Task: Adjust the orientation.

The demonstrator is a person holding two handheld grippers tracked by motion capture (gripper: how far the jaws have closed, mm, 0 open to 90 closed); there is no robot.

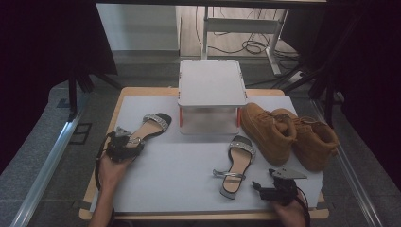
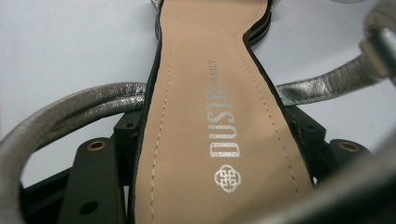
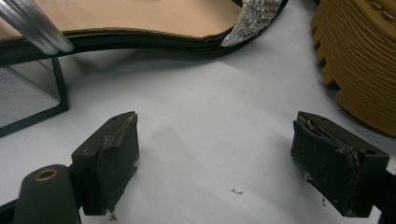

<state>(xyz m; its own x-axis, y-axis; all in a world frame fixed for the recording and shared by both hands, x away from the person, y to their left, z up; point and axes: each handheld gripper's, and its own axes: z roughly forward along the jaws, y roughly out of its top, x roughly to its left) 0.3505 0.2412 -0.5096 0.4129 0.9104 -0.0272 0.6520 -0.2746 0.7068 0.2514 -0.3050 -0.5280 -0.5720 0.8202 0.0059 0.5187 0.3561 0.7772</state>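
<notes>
Wide bare stretch of white mat (image 1: 189, 175) in the middle and along the near edge; far edge taken at twelve o'clock by a white lidded box (image 1: 211, 97), right edge crowded by boots that reach the mat's rim. Open strip between the left sandal (image 1: 150, 127) and the box.

Left sandal at nine o'clock on the mat, toe towards one o'clock. Left gripper (image 1: 124, 145) at its heel end, jaws either side of the tan insole (image 2: 205, 126), flanking the narrow waist of the sole; cannot tell whether the pads press, silver straps (image 2: 70, 107) looping past both jaws. Right gripper (image 1: 276, 187) at five o'clock, resting near the mat's near edge, jaws wide apart with bare mat between the pads (image 3: 114, 154), nothing held. Right sandal (image 1: 236, 163) just beside it at ten o'clock from that gripper, apart from it.

Counted: two sandals, two tan boots (image 1: 288, 135), one box, two grippers.
</notes>
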